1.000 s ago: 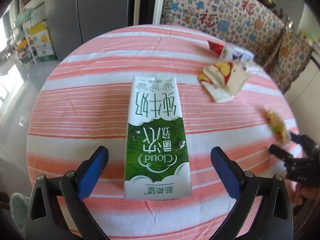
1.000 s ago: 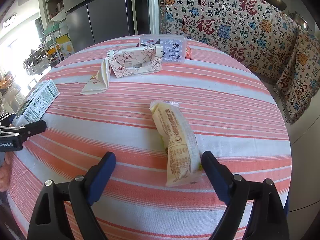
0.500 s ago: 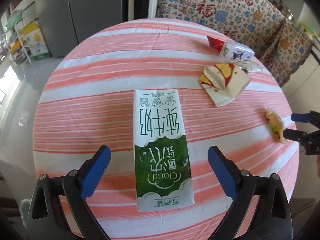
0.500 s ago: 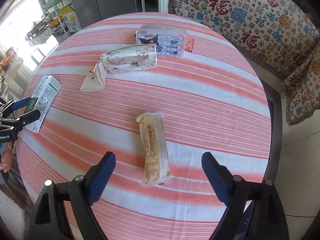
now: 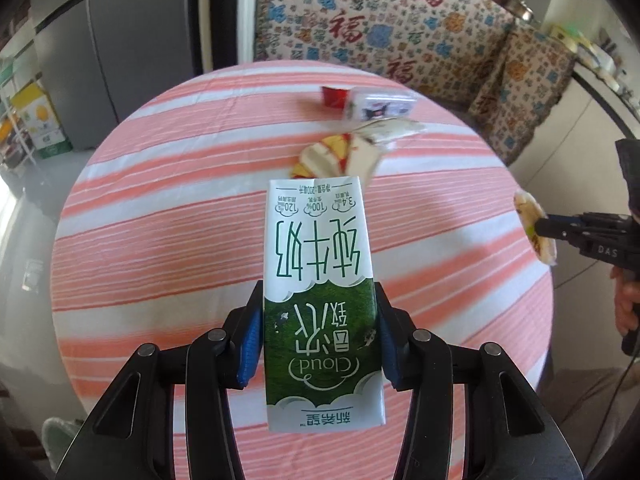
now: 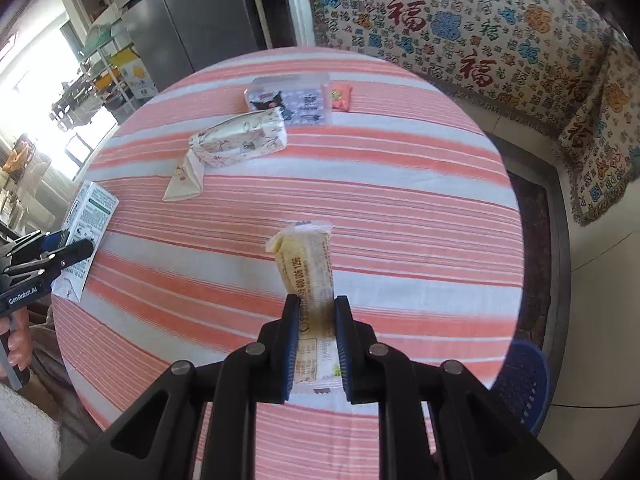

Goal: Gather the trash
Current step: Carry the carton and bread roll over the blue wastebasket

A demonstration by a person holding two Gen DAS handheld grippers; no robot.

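A green and white milk carton [image 5: 316,232] sits between the blue pads of my left gripper [image 5: 318,298]. The jaws are closing and the pads press on its sides, holding it above the round striped table [image 5: 160,240]. In the right wrist view the carton [image 6: 90,220] and left gripper [image 6: 68,246] are at the left edge. My right gripper [image 6: 317,304] is shut on a yellowish snack wrapper [image 6: 308,256], raised off the table [image 6: 400,200]. In the left wrist view the wrapper [image 5: 534,220] hangs from the right gripper [image 5: 548,226] at far right.
A patterned tissue pack [image 6: 240,140], a folded paper packet [image 6: 184,180], a clear box with a cartoon label [image 6: 292,100] and a red packet [image 6: 340,96] lie at the table's far side. A blue stool [image 6: 524,380] stands right of the table. A sofa with a patterned cover [image 6: 480,20] is behind.
Both grippers went from wide open to closed, the left on the milk carton and the right on the snack wrapper. Both have risen, lifting the items off the cloth.
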